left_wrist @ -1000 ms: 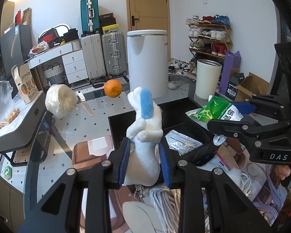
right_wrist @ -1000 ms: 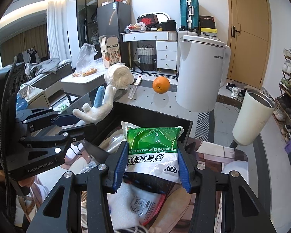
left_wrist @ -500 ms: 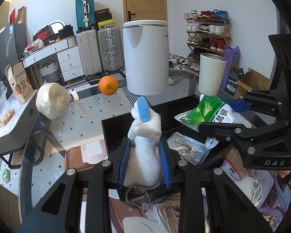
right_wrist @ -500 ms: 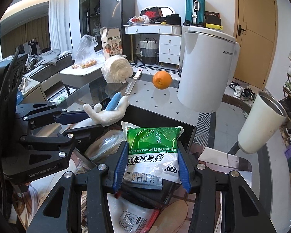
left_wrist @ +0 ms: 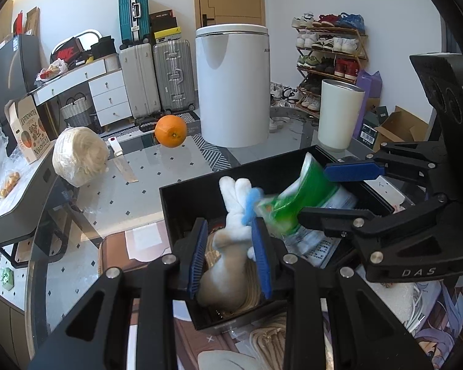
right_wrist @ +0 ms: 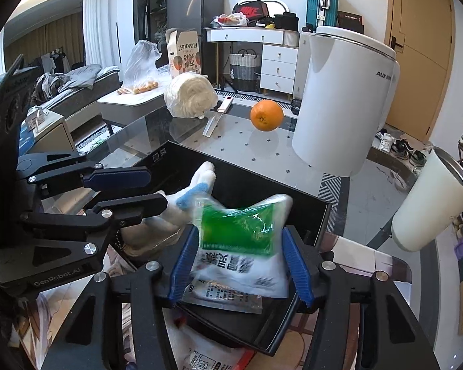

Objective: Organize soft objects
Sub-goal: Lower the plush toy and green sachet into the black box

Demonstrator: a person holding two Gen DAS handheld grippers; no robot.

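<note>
My left gripper (left_wrist: 230, 256) is shut on a white plush toy with a blue patch (left_wrist: 234, 215), held low inside the black box (left_wrist: 182, 191). In the right wrist view the left gripper (right_wrist: 139, 191) reaches in from the left with the plush toy (right_wrist: 200, 178) sticking out past its fingers. The jaws of my right gripper (right_wrist: 240, 262) are opening over the black box (right_wrist: 324, 212). Between them a green and white packet (right_wrist: 240, 240) is blurred and slipping down, with the pads no longer pressing on it. From the left wrist, the packet (left_wrist: 302, 200) hangs between the right gripper (left_wrist: 330, 194) fingers.
On the glass table behind the box are an orange (right_wrist: 266, 119), a knife (right_wrist: 216, 120), a wrapped white bundle (right_wrist: 189, 94), a large white appliance (right_wrist: 345, 98) and a white tumbler (right_wrist: 432, 203). More packets (left_wrist: 314, 246) lie in the box.
Both grippers came forward and down over the black box. The plush toy sank into it. The right jaws spread and the packet began to slip out of them.
</note>
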